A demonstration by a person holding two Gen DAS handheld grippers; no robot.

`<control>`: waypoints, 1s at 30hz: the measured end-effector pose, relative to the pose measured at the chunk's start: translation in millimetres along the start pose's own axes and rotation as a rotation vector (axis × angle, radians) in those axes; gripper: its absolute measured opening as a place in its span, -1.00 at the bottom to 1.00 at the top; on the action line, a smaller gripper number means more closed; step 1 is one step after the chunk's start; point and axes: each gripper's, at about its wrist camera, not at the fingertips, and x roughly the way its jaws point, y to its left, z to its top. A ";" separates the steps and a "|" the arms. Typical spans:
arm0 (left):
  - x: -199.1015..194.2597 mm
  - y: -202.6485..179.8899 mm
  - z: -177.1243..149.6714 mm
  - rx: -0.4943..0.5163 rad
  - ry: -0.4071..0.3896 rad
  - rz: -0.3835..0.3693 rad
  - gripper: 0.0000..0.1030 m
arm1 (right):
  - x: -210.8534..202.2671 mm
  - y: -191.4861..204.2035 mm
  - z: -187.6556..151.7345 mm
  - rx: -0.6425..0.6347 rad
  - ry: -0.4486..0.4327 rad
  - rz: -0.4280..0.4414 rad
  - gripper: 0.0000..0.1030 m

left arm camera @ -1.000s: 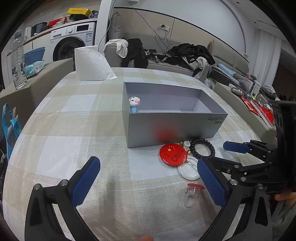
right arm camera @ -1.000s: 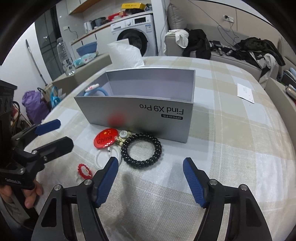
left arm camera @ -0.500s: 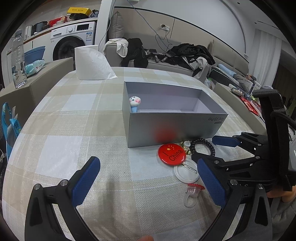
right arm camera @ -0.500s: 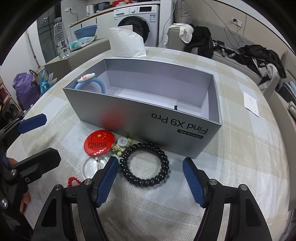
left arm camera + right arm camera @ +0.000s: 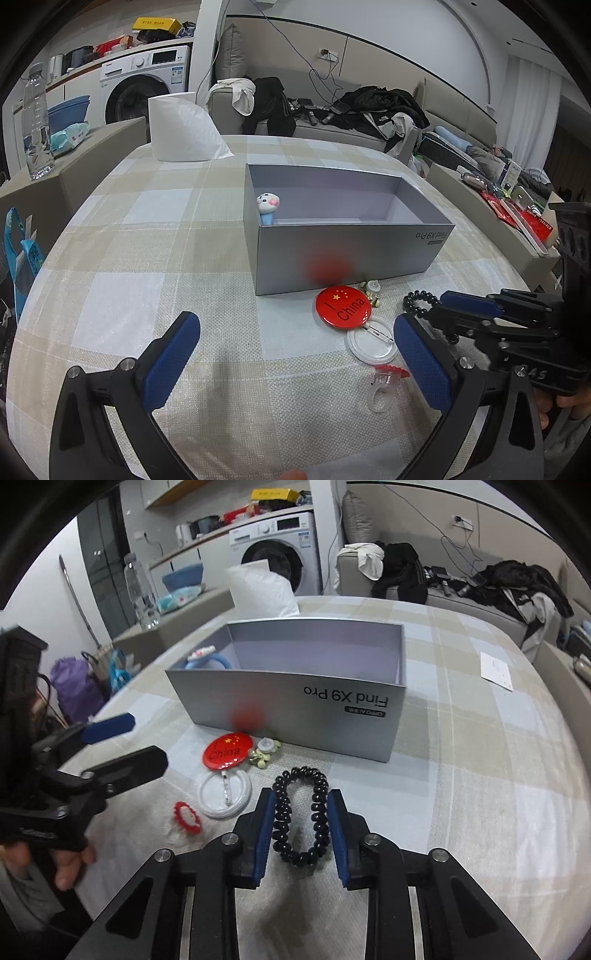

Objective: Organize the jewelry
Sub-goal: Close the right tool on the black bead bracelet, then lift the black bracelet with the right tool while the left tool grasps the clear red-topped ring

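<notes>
Rt gripper [image 5: 301, 823], jaws closing, pads squeezing the black bead bracelet [image 5: 300, 814] on the tablecloth in front of the grey box [image 5: 295, 705]; I'd lift straight. Left gripper [image 5: 295, 365] wide, empty.

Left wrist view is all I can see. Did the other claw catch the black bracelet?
Observer: Yes. The right claw is closing, and the bracelet is squashed into an oval between its pads.
Operator: What's that toy in the box?
Observer: A blue ring. Its loop shows over the box wall from the right wrist.
Operator: Anything hiding past the box?
Observer: A white paper lies on the table, beyond the box's right end.
</notes>
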 end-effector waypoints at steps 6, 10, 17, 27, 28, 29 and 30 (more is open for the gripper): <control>-0.7 -0.5 -0.4 0.005 -0.001 0.004 0.98 | -8.2 -6.1 -3.8 0.037 -0.016 0.022 -0.55; -0.9 -0.6 -0.6 0.004 0.000 0.003 0.98 | -5.4 -3.3 -6.1 0.015 0.015 -0.002 -0.47; -1.1 -0.9 -0.5 0.005 0.000 0.002 0.98 | 2.4 4.1 -8.8 -0.030 0.060 -0.042 -0.27; -0.8 -1.3 -0.5 0.005 0.001 0.002 0.98 | -5.4 -5.8 -9.7 0.007 0.050 0.028 0.10; -0.9 -1.3 -0.6 0.005 0.001 0.002 0.98 | -6.5 -8.1 -9.2 0.015 0.046 0.021 0.10; -1.1 -1.3 -0.8 0.005 0.002 0.002 0.98 | -7.2 -10.5 -9.2 0.021 0.043 0.005 0.10; -1.0 -1.2 -0.5 0.005 0.001 0.002 0.98 | -6.4 -12.5 -9.4 0.024 0.051 -0.020 0.04</control>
